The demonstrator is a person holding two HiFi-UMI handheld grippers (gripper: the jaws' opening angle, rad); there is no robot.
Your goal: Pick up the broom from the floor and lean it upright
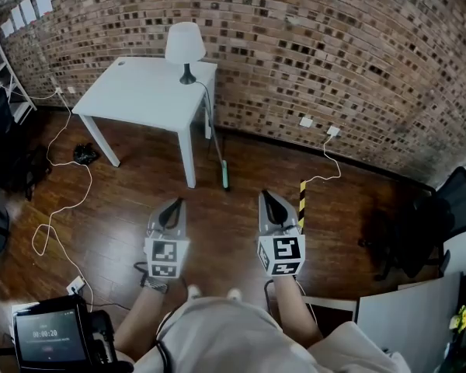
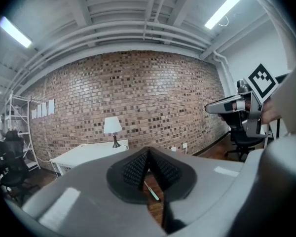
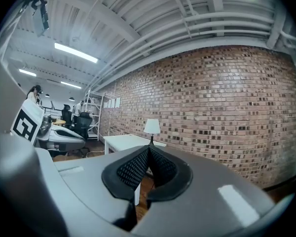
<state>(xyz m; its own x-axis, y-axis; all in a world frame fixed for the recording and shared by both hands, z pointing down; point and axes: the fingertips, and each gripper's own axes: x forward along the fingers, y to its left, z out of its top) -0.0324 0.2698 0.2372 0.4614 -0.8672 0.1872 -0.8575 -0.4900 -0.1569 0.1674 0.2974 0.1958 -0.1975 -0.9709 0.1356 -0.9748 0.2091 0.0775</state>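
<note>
Well, my left tool [image 1: 175,205] and right tool [image 1: 269,199] are both closed on nothing and held level, because the broom [image 1: 224,175] is well ahead of them by the worktop [image 1: 140,92] leg, seemingly already propped upright there.

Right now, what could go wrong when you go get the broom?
The thin green-headed broom is close to the white square table that carries the white table lamp; a knock could topple the lamp. The white cable looped across the wooden floor could trip feet.
</note>
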